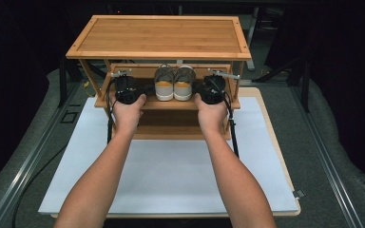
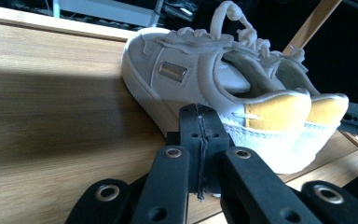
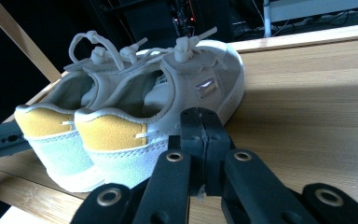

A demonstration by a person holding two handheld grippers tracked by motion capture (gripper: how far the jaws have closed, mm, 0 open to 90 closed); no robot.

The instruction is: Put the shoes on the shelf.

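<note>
— What are your grippers doing?

— My left gripper (image 2: 200,140) and my right gripper (image 3: 201,140) both have their jaws pressed together on nothing, each resting on the middle shelf (image 1: 209,105) of the bamboo shoe rack (image 1: 159,35).

— And the shoes?

— The pair of grey sneakers (image 1: 174,83), yellow at the heel, stands between my grippers, heels toward me. Each side carries a small metallic tag (image 2: 172,71); I can't read any writing on it.
</note>
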